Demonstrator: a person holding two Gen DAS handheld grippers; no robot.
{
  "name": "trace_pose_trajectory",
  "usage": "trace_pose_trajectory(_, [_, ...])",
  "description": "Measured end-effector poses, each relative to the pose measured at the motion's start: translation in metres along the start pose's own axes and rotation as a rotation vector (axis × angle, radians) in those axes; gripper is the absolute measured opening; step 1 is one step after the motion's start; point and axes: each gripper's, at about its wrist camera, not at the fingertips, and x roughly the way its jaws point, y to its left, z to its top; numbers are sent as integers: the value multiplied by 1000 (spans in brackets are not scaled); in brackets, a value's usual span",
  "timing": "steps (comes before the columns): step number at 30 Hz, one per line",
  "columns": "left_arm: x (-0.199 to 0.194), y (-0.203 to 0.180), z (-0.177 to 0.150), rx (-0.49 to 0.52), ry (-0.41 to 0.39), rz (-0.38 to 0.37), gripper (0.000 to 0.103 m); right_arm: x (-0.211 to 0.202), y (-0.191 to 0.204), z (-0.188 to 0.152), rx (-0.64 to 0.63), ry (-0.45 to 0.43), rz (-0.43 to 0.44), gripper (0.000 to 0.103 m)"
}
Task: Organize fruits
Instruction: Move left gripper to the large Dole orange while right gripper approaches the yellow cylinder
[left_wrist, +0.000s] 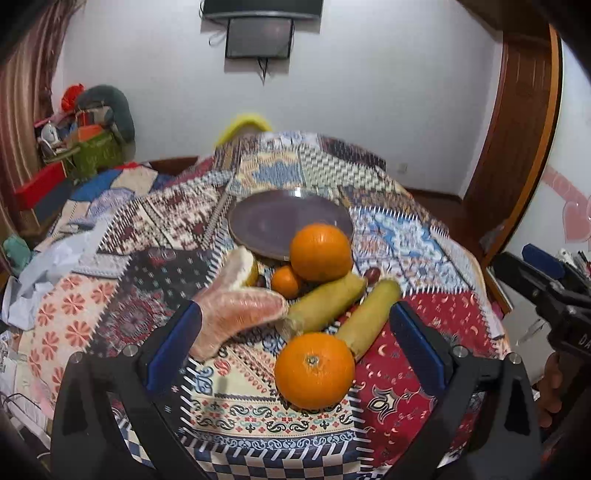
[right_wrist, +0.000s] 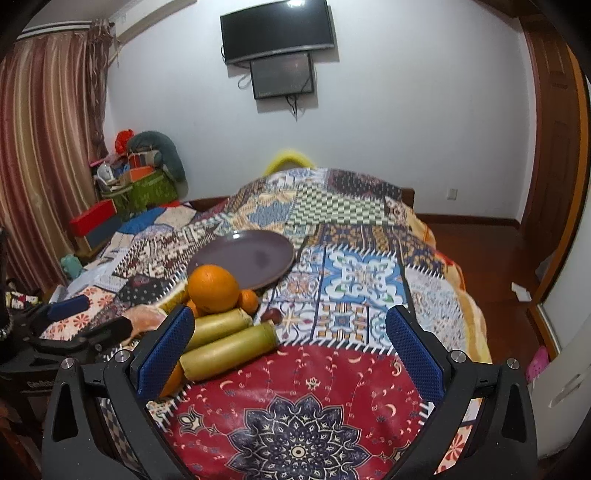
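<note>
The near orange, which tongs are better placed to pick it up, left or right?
Left, probably. The near orange sits centred between the open left tongs. The right tongs frame only bare cloth; the orange is mostly hidden behind their left pad.

- The near orange (left_wrist: 314, 370) sits between the left gripper's (left_wrist: 295, 332) spread fingers, with bare cloth beside it.
- Two sugarcane pieces (left_wrist: 325, 304), oranges and wrapped pomelo (left_wrist: 236, 314) crowd the approach to the plate (left_wrist: 273, 221).

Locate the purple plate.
In the left wrist view the purple plate lies empty on the patchwork cloth, mid-table, just behind the far large orange.
</note>
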Motion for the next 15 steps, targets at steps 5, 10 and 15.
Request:
trace_pose_trajectory(5, [24,1,-11,2,81,-16,103,10,-4,-5,6,41,20,103])
trace_pose_trajectory(10, [39,-2,-21,21,137,-25,103,23,-1,-10,-4,84,38,103])
trace_pose_trajectory(15, [50,3,-27,4,194,-93,88,38,4,-15,-14,130,63,103])
